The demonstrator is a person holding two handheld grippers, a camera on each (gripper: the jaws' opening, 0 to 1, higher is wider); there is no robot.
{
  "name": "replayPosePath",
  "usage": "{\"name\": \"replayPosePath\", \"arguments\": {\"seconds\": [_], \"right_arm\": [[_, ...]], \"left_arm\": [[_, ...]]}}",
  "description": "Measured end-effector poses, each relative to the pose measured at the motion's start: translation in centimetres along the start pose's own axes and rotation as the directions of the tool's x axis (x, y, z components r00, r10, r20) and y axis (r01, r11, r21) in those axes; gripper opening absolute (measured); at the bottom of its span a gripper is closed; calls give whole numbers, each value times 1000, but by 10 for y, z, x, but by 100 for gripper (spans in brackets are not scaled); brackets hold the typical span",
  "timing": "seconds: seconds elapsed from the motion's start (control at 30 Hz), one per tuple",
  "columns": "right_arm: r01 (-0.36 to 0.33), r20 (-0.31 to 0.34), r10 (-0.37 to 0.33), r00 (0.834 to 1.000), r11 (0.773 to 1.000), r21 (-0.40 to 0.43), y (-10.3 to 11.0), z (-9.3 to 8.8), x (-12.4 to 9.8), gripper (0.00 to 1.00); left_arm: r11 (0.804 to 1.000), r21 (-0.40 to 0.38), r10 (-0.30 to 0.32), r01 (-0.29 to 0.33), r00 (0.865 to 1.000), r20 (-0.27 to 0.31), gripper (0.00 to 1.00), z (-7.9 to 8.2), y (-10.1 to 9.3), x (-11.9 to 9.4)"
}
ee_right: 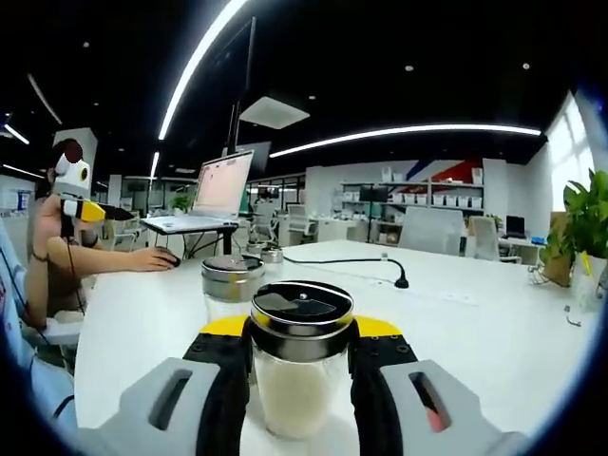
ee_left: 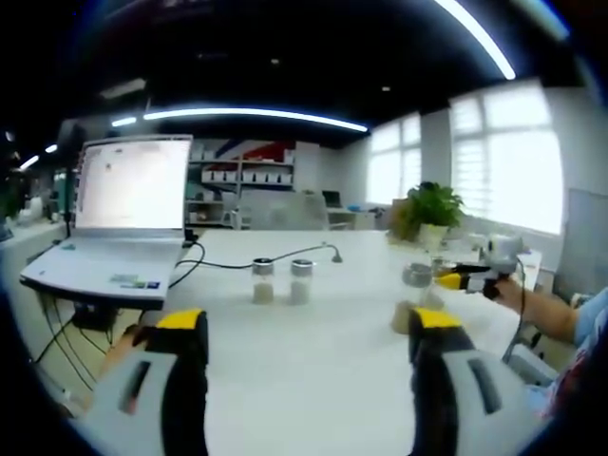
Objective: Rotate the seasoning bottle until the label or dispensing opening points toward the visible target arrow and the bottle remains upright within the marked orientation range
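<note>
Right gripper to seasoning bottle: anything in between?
Nothing visible. The seasoning bottle already stands upright between the right gripper jaws, which sit against its sides. A second bottle stands just behind it. No target arrow is visible.

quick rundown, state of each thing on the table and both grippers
right gripper: shut on the seasoning bottle
seasoning bottle: upright, lid on, between the right gripper's jaws
second bottle: upright, lid on, just behind the held one
two small jars: upright, side by side, capped
left gripper: open, holding nothing
laptop: open, screen lit
potted plant: upright
</note>
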State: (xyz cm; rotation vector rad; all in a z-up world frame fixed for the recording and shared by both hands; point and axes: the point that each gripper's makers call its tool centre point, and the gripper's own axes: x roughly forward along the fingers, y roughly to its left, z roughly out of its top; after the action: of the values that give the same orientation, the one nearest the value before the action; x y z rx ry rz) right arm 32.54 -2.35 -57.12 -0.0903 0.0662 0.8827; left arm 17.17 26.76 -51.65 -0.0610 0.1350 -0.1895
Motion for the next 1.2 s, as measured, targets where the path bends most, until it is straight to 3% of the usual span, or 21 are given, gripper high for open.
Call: {"name": "replayPosePath", "arguments": {"seconds": [0.37, 0.53, 0.63, 0.73, 0.8, 1.03, 1.2], "right_arm": [[-43, 28, 43, 999, 999, -19, -1, 4, -5, 40], [-66, 69, 66, 995, 998, -6, -9, 19, -14, 55], [-77, 64, 78, 995, 997, -12, -15, 21, -19, 57], [-174, 93, 164, 982, 978, 115, -6, 16, -20, 59], [-184, 87, 175, 981, 976, 118, -8, 11, -20, 61], [-292, 77, 285, 956, 949, 121, 0, 6, -21, 59], [-286, 70, 281, 957, 956, 71, -8, 11, -13, 55]], "left_arm": [[1000, 5, -11, 11, 1000, 1, 92, 1, -2, 2], [1000, 5, -14, 14, 1000, 0, 92, 1, -2, 4], [1000, 6, -22, 22, 1000, -14, 92, -2, -4, 7], [999, 21, -28, 28, 999, -17, 92, -2, -6, 9], [999, 27, -37, 38, 999, -20, 92, -3, -9, 9], [998, 33, -61, 62, 998, -22, 93, -3, -16, 9], [998, 24, -62, 62, 998, -10, 93, 0, -15, 4]]}}
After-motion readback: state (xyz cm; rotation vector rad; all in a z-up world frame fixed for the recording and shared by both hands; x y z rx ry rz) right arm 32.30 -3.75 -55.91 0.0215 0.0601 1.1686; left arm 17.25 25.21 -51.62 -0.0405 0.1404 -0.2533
